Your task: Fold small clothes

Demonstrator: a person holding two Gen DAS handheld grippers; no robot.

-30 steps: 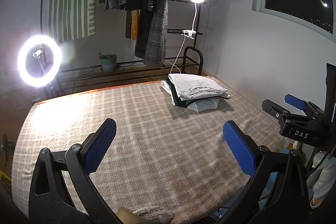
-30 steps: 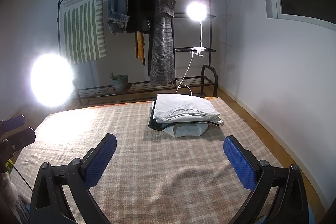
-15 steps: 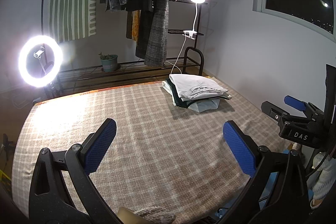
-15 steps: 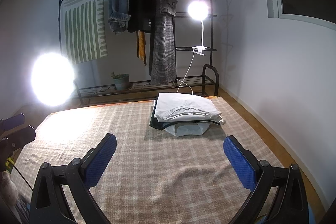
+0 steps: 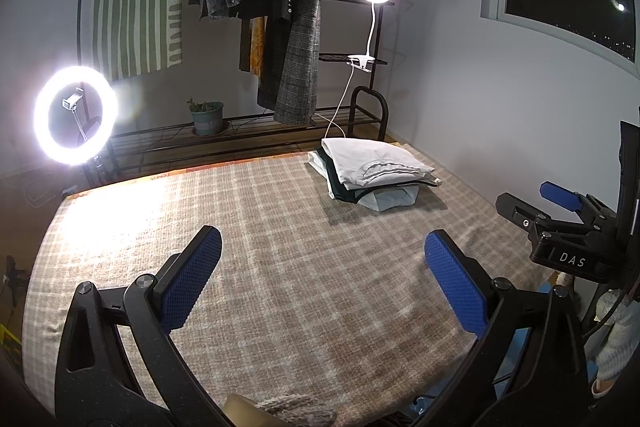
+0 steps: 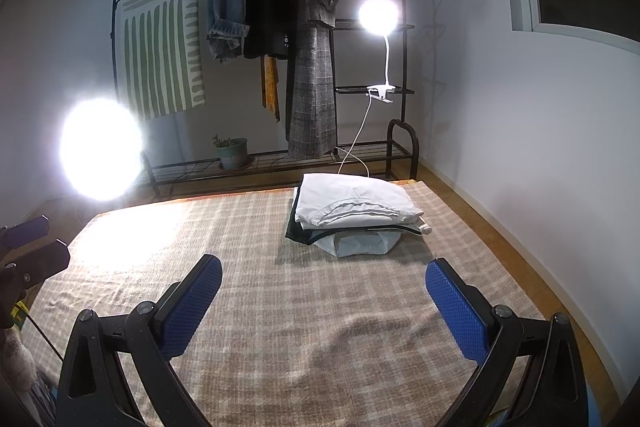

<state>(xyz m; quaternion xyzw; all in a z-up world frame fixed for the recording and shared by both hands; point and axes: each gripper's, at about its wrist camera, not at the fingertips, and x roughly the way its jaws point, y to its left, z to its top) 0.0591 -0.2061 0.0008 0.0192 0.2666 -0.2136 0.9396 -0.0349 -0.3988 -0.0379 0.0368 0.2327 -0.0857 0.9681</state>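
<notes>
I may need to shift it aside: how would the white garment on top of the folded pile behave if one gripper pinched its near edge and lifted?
The white garment looks like soft folded cloth, so it would probably droop and unfold. It seems light. Resting loose on the pile, it may drag the layers beneath askew.

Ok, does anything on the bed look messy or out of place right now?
Nothing much. The stack of folded clothes sits a little uneven, its bottom pale piece poking out at the front. The checked blanket has light wrinkles near the front.
</notes>
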